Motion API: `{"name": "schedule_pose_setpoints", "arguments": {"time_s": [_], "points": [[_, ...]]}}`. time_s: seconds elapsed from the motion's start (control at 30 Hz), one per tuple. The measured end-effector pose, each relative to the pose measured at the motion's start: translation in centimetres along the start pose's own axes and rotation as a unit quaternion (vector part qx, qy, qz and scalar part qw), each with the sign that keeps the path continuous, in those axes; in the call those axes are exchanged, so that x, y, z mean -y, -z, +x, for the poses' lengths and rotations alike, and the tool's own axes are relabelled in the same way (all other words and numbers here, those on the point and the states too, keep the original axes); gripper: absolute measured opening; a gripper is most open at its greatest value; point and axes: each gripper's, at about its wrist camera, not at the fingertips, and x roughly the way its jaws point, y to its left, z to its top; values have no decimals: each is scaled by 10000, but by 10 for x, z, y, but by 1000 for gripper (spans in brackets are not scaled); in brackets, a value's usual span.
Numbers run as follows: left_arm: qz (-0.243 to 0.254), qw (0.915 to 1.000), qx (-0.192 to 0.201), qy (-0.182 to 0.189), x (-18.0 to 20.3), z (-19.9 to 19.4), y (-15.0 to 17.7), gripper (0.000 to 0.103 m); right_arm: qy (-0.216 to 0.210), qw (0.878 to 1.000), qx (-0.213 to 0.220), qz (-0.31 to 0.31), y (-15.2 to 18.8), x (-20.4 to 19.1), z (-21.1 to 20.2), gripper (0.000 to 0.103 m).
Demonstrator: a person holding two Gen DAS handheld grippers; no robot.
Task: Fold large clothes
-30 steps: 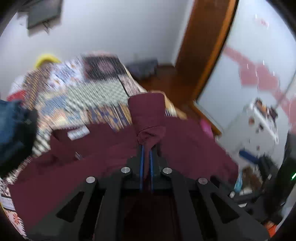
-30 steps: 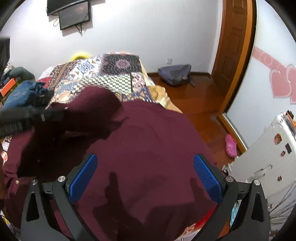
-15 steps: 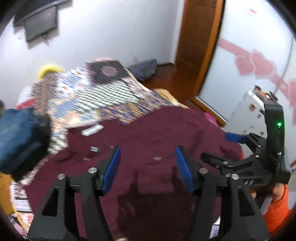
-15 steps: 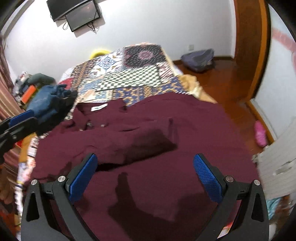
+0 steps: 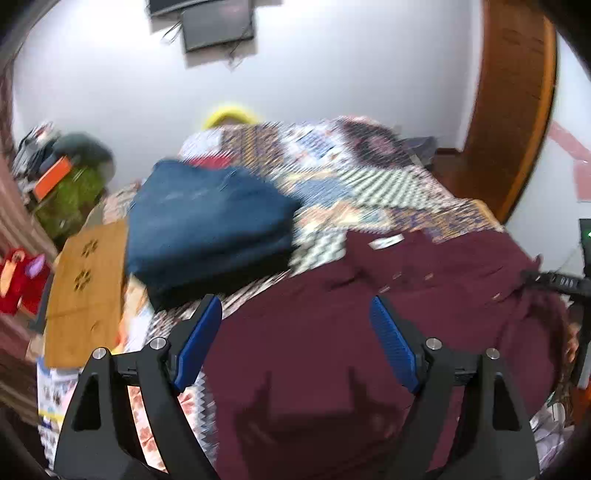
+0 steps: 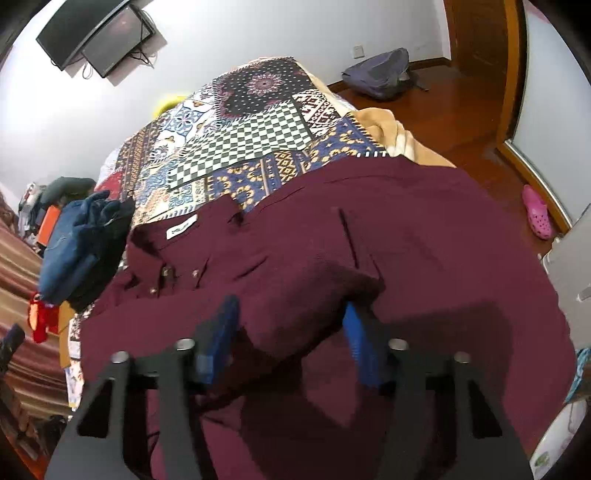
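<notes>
Both grippers — left gripper (image 5: 295,347) agape, empty; right gripper (image 6: 291,332) half-hidden straddling maroon shirt (image 6: 406,240) fold.

White walls (image 6: 258,33), wooden floor (image 6: 461,107)

A second ago my left gripper (image 5: 295,343) is clamped on a bunched maroon sleeve; now its jaws stand wide apart with nothing between them, hovering over the maroon shirt (image 5: 369,332). Its view swings left, bringing the folded blue jeans (image 5: 210,225) to centre. My right gripper (image 6: 291,332) narrows from fully spread, its blue pads (image 6: 221,332) now either side of the sleeve fold, which lies flat across the shirt's front (image 6: 424,251).
</notes>
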Motion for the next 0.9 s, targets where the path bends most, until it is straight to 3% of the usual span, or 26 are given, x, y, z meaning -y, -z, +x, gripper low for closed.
{"name": "schedule_pose_setpoints", "arguments": {"time_s": [0.1,0.13,0.23,0.37,0.53,0.67,0.83,0.9], "points": [[-243,9990,-363,-25,-30,13,19,82,-61,9999,121,-59,-11,-2,-7,24],[-280,9985,-475,-41,-35,17,24,82,-34,9997,197,-104,-15,-4,-11,8],[-357,9971,-675,-69,-44,27,38,82,-113,9985,493,-219,-29,-8,-30,8],[-635,9922,-1005,381,-43,47,54,82,206,9955,755,-528,-29,-12,-39,8],[-540,9856,-1437,705,-10,74,77,82,542,9955,473,-611,-17,4,-19,8],[-390,9817,-1691,789,18,91,93,82,614,9968,166,-484,-6,24,-9,17],[-422,9806,-1745,788,34,97,97,82,785,9955,278,-461,-1,40,-28,45],[-434,9812,-1696,815,39,96,91,82,793,9954,328,-417,-2,46,-38,50]]}}
